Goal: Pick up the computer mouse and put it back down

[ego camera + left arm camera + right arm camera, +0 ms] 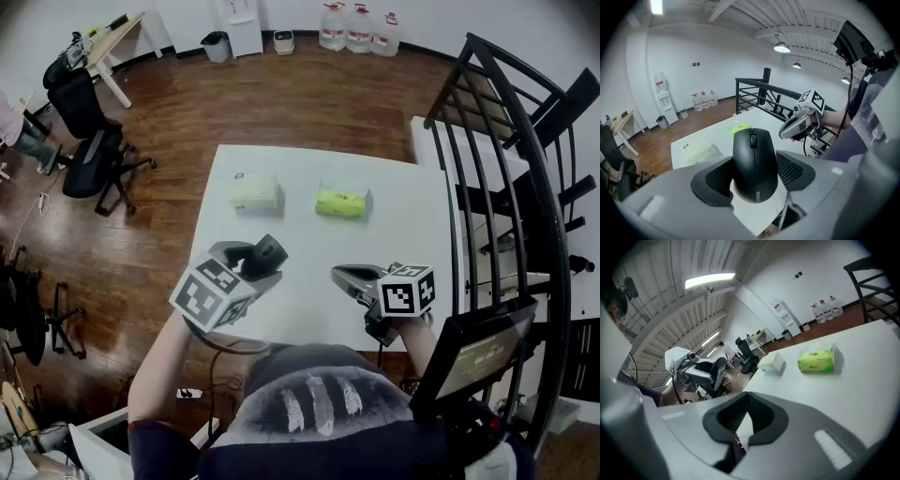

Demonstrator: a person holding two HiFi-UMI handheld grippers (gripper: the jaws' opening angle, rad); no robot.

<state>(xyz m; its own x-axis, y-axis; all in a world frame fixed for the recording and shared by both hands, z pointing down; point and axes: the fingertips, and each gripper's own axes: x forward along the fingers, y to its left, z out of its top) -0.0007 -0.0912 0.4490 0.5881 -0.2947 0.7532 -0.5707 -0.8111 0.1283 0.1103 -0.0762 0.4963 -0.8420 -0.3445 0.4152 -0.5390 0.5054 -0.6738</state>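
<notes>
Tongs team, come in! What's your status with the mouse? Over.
Left tongs shut on computer mouse, above table. Right tongs shut, empty. Green tissue pack, pale pack far back, nothing blocking.

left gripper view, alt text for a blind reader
A black computer mouse is clamped between the left gripper's jaws above a white table. Beyond it are the right gripper, a pale tissue pack and a green pack.
</notes>
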